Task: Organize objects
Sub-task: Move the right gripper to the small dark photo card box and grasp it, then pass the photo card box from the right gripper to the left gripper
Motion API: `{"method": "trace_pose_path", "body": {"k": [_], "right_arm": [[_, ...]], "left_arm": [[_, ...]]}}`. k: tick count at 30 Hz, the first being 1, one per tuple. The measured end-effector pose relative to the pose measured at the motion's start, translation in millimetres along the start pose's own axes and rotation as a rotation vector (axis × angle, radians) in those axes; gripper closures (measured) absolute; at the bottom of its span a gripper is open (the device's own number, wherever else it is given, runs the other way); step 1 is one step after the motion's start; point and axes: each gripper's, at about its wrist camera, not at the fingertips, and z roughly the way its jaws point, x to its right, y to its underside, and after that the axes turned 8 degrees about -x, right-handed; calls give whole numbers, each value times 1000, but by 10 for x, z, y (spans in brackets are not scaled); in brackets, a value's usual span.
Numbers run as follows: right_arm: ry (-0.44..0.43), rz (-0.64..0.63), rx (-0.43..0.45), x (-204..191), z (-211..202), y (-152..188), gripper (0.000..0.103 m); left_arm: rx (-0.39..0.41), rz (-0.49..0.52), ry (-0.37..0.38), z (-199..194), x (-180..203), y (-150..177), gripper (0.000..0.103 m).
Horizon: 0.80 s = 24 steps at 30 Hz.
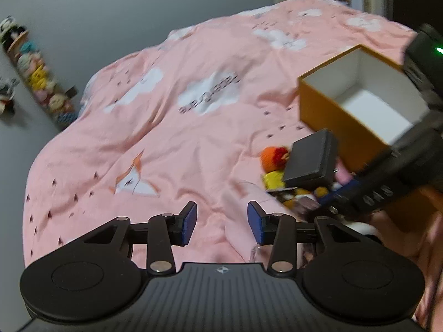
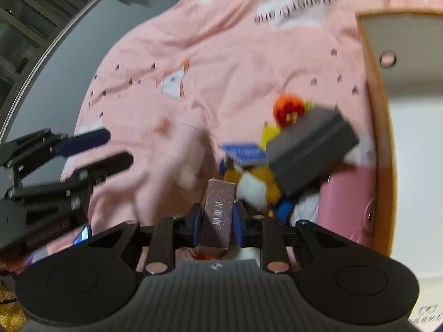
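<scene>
My left gripper (image 1: pixel 222 222) is open and empty above the pink bedspread (image 1: pixel 180 127). My right gripper (image 2: pixel 217 221) is shut on a small brown carton (image 2: pixel 218 213) with pale lettering, held upright over a pile of things. The pile holds a dark grey flat box (image 2: pixel 311 149), tilted on top, a blue-topped item (image 2: pixel 243 152), and orange, red and yellow plush toys (image 2: pixel 288 110). The pile shows at the right of the left wrist view (image 1: pixel 310 163). An open orange box with a white inside (image 1: pixel 357 99) stands just beyond the pile; it fills the right edge of the right wrist view (image 2: pixel 379 127).
The left gripper shows at the left of the right wrist view (image 2: pixel 105 149). A row of small plush toys (image 1: pixel 41 83) lines a shelf on the grey wall at far left. A pink item (image 2: pixel 346 202) lies beside the orange box.
</scene>
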Motion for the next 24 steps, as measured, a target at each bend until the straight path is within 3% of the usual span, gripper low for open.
{"method": "trace_pose_path", "body": {"k": [2,8,11,14,20,24], "right_arm": [[20,-2,29,-11,-48,-49,78],[-38,77,31,89,-150,-122,79],[-106,89,27,49,-225,-129,79],[-98,58,46,-57,-276,-159,79],[-93,91,47,-79,-256,-201,79],[-92,138,49,-29,-264,-159,79]], "left_arm": [[20,17,39,-48,10,-22,54],[53,46,167,-86,123,-80,54],[54,30,200,-105,152,-71,54],[37,8,228,-131,160,-31,54],[30,-76,240,-77,324,93,50],[18,-86,185,31,541,134,50]]}}
